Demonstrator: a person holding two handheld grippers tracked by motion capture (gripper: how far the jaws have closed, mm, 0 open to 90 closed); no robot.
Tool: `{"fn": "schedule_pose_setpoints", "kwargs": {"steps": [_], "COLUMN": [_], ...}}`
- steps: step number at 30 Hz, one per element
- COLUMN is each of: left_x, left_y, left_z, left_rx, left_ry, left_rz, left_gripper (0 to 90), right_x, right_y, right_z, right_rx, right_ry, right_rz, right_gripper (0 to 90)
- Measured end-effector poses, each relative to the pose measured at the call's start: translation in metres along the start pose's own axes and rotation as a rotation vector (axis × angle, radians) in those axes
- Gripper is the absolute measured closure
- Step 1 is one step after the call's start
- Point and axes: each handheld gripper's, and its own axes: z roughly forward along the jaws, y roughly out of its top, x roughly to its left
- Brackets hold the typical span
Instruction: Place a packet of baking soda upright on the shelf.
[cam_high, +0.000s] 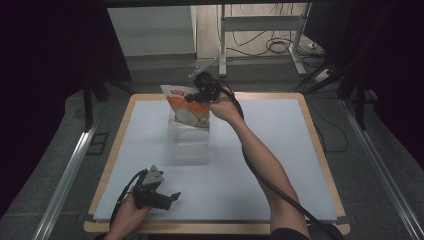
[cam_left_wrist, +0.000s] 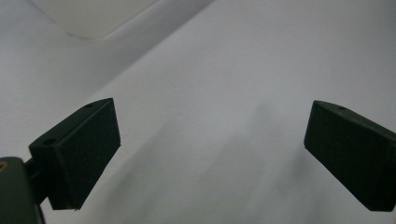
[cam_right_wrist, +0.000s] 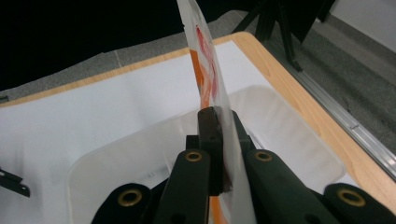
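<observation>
A flat orange, white and red snack pouch (cam_high: 189, 109) hangs in the air over a clear plastic bin (cam_high: 189, 145) near the table's middle. My right gripper (cam_high: 201, 95) is shut on the pouch's upper right edge. In the right gripper view the pouch (cam_right_wrist: 205, 70) stands edge-on between the closed jaws, with the bin (cam_right_wrist: 289, 135) below it. My left gripper (cam_high: 170, 197) rests low on the white table surface at the front left, open, with nothing between its fingers (cam_left_wrist: 79, 149).
The white tabletop (cam_high: 270, 150) has a wooden rim (cam_high: 320, 150). A corner of the clear bin (cam_left_wrist: 88, 18) lies ahead of the left gripper. Beyond the table stand metal frame legs (cam_high: 222, 45) and floor cables (cam_high: 280, 47). Metal rails (cam_high: 380, 165) run along both sides.
</observation>
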Motion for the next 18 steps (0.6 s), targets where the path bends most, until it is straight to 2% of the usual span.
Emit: {"fn": "schedule_pose_setpoints", "kwargs": {"steps": [2, 7, 9, 11, 14, 18], "left_x": [0.0, 0.0, 0.0, 0.0, -0.001, -0.001], "left_y": [0.0, 0.0, 0.0, 0.0, 0.0, 0.0], "left_z": [0.0, 0.0, 0.0, 0.0, 0.001, 0.001], "left_rx": [0.002, 0.001, 0.0, 0.002, 0.005, 0.008], "left_ry": [0.001, 0.0, 0.001, 0.0, 0.0, 0.003], "left_rz": [-0.001, -0.005, -0.004, -0.003, 0.001, 0.002], "left_gripper": [3.7, 3.7, 3.7, 3.7, 3.7, 3.7], "right_x": [-0.002, -0.006, -0.011, -0.015, -0.018, -0.017], "right_y": [-0.004, -0.017, -0.02, -0.021, -0.025, -0.026], "right_z": [0.005, 0.028, 0.029, 0.028, 0.026, 0.025], "right_rx": [-0.003, 0.038, 0.016, 0.029, 0.057, 0.054], "right_ry": [0.002, -0.005, -0.003, -0.04, -0.07, -0.075], "right_rz": [0.015, 0.053, 0.09, 0.104, 0.11, 0.11], "right_gripper": [89.0, 88.8, 88.8, 88.6, 87.5, 85.3]}}
